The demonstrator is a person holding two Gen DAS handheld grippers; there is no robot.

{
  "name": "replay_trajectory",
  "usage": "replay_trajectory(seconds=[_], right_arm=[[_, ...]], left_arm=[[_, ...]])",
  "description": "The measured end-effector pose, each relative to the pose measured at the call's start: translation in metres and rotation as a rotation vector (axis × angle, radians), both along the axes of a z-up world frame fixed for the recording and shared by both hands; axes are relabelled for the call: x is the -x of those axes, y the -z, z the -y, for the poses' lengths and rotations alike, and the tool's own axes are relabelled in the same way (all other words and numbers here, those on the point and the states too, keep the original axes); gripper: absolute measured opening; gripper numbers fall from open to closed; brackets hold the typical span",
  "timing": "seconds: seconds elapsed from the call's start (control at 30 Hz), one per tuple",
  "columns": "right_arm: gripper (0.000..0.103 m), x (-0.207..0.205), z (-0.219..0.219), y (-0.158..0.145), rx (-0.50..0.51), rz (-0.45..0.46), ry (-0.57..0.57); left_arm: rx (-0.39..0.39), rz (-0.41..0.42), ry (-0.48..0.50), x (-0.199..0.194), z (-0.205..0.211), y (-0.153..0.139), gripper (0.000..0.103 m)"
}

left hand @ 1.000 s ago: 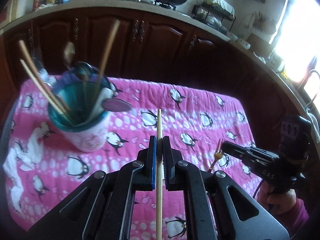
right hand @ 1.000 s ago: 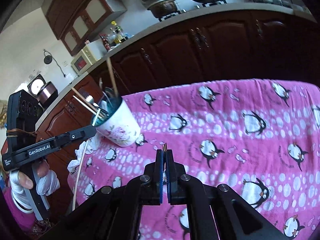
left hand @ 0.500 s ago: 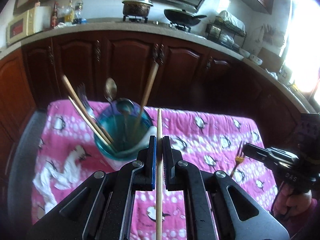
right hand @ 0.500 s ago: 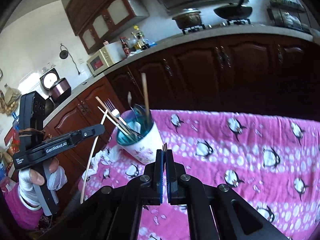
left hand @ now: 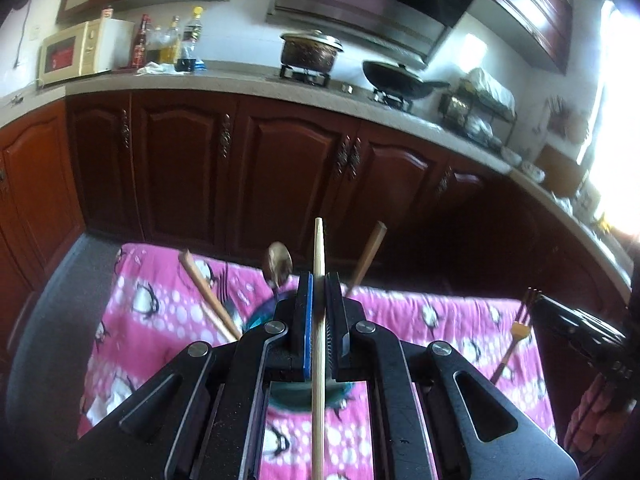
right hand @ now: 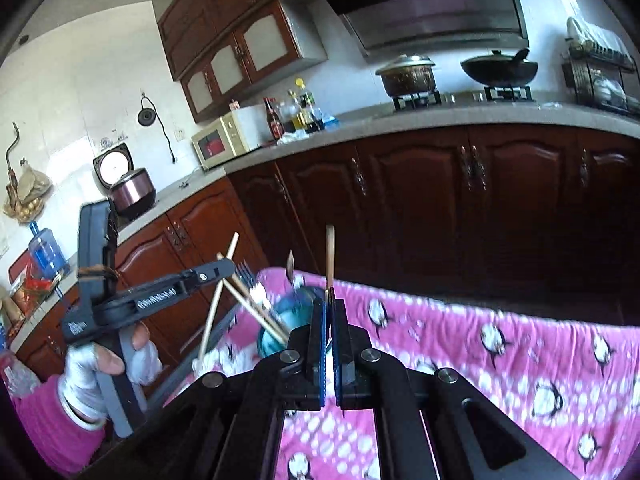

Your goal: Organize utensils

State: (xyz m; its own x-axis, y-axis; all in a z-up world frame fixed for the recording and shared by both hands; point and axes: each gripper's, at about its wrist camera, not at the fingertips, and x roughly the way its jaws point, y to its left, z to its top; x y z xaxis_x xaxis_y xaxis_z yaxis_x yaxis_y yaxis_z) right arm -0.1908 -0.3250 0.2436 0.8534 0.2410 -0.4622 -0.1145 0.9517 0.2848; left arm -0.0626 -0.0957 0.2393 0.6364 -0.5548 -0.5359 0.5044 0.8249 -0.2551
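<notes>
The left gripper [left hand: 319, 312] was clamped on a single pale chopstick [left hand: 318, 320], which ran lengthwise between its pads and projected past the fingertips. The right gripper [right hand: 329, 320] was pressed together on a thin fork; in the right wrist view only the tip of the handle showed above the pads, while the left wrist view showed the fork [left hand: 520, 330] with its tines raised and tilted, at the right edge of the frame. A gloved hand [right hand: 108, 364] with a pink sleeve gripped the handle of the left gripper. Beneath and just beyond both grippers stood the utensil cup [right hand: 288, 322], teal inside, partly hidden and blurred. It held two wooden chopsticks [right hand: 256, 308], a fork with a white handle [right hand: 250, 280], a metal spoon [left hand: 279, 265] and a brown wooden handle [left hand: 370, 254], all leaning outward. The cup rested on a pink cloth with penguin print [right hand: 500, 356] that covered the surface. Behind it ran dark red cabinets [left hand: 280, 176] under a grey counter [left hand: 224, 76]. On the counter were a cream microwave [left hand: 76, 58], several bottles [left hand: 172, 46], a lidded pot [left hand: 310, 52] and a black wok [left hand: 396, 78] on a gas hob. A rice cooker [right hand: 126, 184] sat at the far left in the right wrist view.
</notes>
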Motion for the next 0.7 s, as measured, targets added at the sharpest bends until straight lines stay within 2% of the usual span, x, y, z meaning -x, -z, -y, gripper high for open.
replay_trajectory(seconds=[0.17, 0.33, 0.47, 0.7], right_arm=[[0.002, -0.030, -0.012, -0.013, 0.053, 0.037, 0.012], [0.002, -0.063, -0.023, -0.013, 0.107, 0.060, 0.043], [0.002, -0.087, -0.033, -0.003, 0.167, 0.068, 0.052], [0.002, -0.109, -0.048, 0.024, 0.265, 0.069, 0.047]], left_arm=[[0.042, 0.044, -0.040, -0.022, 0.005, 0.000, 0.004], [0.080, 0.099, -0.080, -0.039, 0.010, 0.004, 0.004], [0.113, 0.171, -0.106, -0.042, 0.012, 0.012, 0.004], [0.094, 0.261, -0.141, -0.044, 0.021, 0.035, 0.004]])
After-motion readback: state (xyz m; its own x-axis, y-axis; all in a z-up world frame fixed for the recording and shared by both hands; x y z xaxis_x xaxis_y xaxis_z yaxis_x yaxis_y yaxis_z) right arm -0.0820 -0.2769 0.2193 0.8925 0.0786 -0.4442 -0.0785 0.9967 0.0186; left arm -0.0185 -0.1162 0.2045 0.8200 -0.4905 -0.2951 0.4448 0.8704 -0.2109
